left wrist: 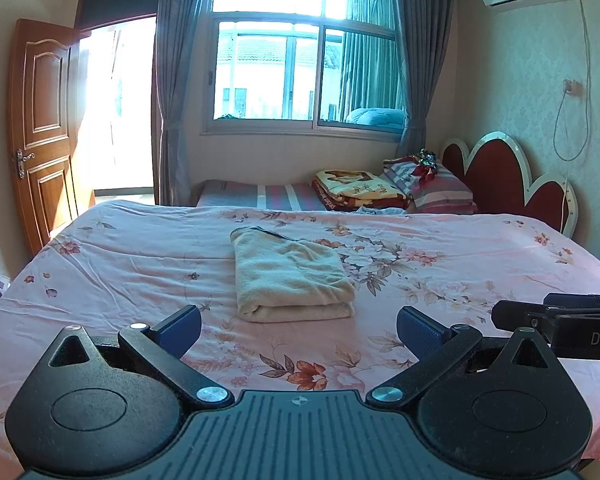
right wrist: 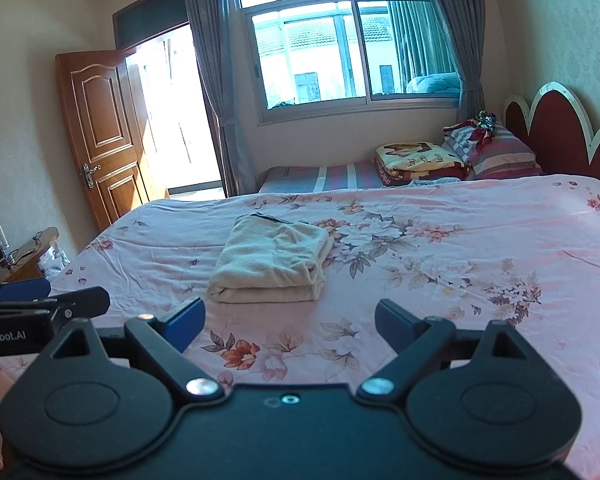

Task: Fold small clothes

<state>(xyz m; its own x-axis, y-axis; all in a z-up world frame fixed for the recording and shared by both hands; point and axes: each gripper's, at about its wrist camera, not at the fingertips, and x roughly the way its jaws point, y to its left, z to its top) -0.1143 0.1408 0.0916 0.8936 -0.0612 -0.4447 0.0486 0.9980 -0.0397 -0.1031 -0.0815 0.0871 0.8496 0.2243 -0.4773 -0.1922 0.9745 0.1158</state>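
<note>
Looking along my left gripper [left wrist: 298,330], I see its jaws spread wide with nothing between them, hanging over the pink floral bed [left wrist: 140,264] just short of the folded cream garment [left wrist: 290,276], which lies flat mid-bed (my right gripper [left wrist: 556,320] pokes in from the right edge). From my right gripper [right wrist: 290,322], the jaws again stand released and empty, the folded cream garment [right wrist: 272,264] lying ahead and slightly left, clear of the fingertips, with my left gripper [right wrist: 48,304] at the left edge.
</note>
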